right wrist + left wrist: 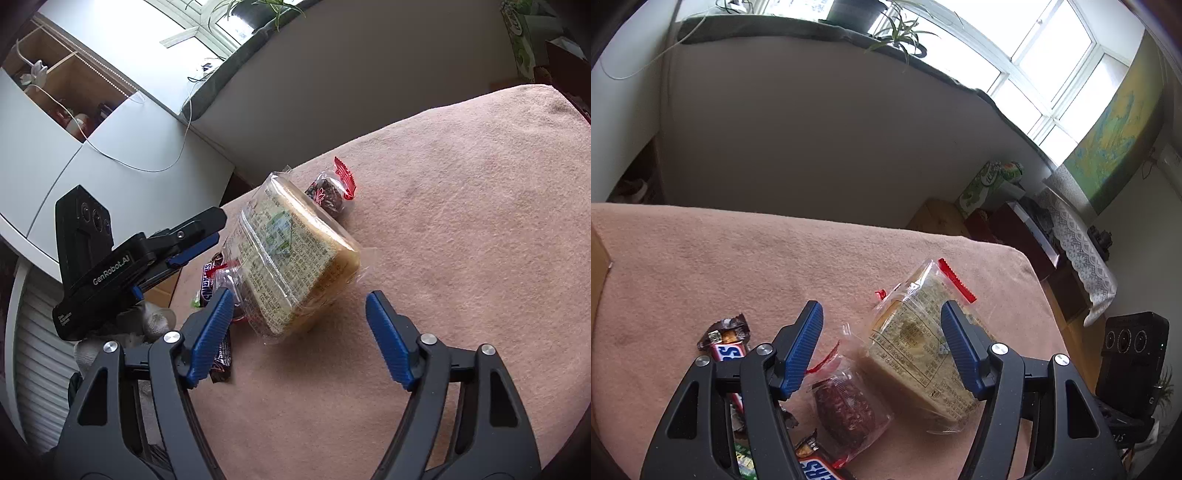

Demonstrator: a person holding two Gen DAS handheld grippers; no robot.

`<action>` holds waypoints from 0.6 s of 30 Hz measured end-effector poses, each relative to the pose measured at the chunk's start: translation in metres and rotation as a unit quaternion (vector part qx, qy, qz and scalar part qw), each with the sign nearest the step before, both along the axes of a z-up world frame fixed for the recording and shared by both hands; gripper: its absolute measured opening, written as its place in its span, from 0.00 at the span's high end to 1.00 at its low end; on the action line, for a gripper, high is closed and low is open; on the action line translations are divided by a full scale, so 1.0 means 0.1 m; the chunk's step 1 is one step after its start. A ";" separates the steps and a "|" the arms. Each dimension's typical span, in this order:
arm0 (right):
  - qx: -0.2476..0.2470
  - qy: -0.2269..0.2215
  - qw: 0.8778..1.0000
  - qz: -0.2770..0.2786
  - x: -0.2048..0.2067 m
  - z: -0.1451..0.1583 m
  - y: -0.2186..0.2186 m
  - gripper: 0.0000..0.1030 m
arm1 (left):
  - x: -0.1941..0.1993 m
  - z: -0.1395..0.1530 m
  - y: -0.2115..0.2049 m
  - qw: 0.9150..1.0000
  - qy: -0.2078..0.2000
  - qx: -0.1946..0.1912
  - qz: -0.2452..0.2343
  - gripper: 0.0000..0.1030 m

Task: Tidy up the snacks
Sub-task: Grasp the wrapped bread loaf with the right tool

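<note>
The wrapped cake slab (295, 254), a pale block in clear film printed with small text, lies flat on the pink cloth covering the bench (461, 221), and every other snack is gathered close around it, probably tipped out together for sorting. Seen from the right claw (299, 325), the slab sits just ahead of the fingertips and slightly toward the left finger, its near corner reaching into the gap. This claw's jaws stand wide apart and hold nothing, which suits a wide object that has to be straddled before closing.

The left claw (882, 332) is likewise spread and empty. From its view the slab (919, 347) lies between the fingers and presses toward the right one, partly hidden behind that pad. A dark round cake in clear wrap (849, 410) rests just beside the slab, nearer the left finger and lower in the gap. Snickers bars (726, 350) lie under and beyond the left finger, one more at the bottom edge, beside a sliver of green packet.

From the right claw's view a second dark wrapped cake (328, 195) sits beyond the slab's far end, touching or nearly so. The cloth to the right of the right claw is bare, likely the room for sorted piles.
</note>
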State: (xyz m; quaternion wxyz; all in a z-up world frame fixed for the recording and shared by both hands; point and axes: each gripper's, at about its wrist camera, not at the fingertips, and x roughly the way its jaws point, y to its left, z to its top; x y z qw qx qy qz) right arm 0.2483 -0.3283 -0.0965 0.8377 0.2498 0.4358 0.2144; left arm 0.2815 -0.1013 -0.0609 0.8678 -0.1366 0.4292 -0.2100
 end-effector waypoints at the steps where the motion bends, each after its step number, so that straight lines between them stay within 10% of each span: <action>1: 0.003 0.000 1.000 0.001 0.01 -0.01 0.01 0.28 | 0.01 -0.02 -0.03 1.000 0.002 0.004 -0.002 0.36; 11: 0.012 0.017 1.000 0.012 0.11 -0.14 0.14 0.61 | 0.03 -0.11 -0.15 0.999 0.018 0.005 -0.030 0.43; 18: -0.003 0.008 1.000 0.010 0.09 -0.07 0.14 0.64 | -0.09 -0.08 -0.19 0.999 0.012 0.024 -0.045 0.50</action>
